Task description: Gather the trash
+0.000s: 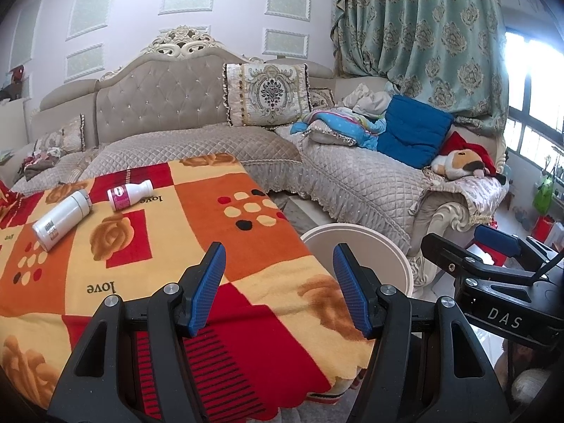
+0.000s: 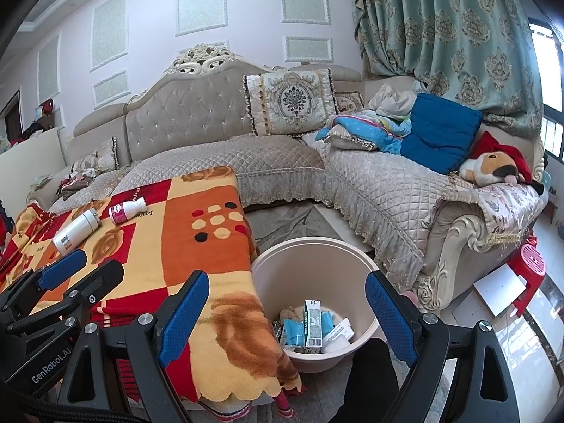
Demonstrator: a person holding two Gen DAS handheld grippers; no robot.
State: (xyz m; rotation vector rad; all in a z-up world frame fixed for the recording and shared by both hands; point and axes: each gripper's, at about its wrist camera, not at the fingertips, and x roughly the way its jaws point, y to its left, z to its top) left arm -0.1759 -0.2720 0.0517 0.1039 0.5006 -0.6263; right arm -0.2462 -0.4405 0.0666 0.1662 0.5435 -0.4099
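Beige bin (image 2: 268, 264) holds cartons; 2 bottles lie on blanket (image 1: 211, 218); both tools spread apart, empty.

**Living room around the covered table**

A patchwork blanket (image 1: 148, 246) in orange, red and cream, printed with roses and the word "love", covers the near table. Beyond it stands a tufted beige sofa (image 1: 176, 98) with a quilted cover. An ornate cushion (image 1: 266, 93) leans against its back at the corner. Farther right lie a blue pillow (image 1: 414, 134), crumpled bedding (image 1: 338, 123) and a plush toy (image 1: 461, 162). A patterned green curtain (image 1: 433, 35) hangs at far right, and a red stool (image 2: 530, 275) stands on the floor.
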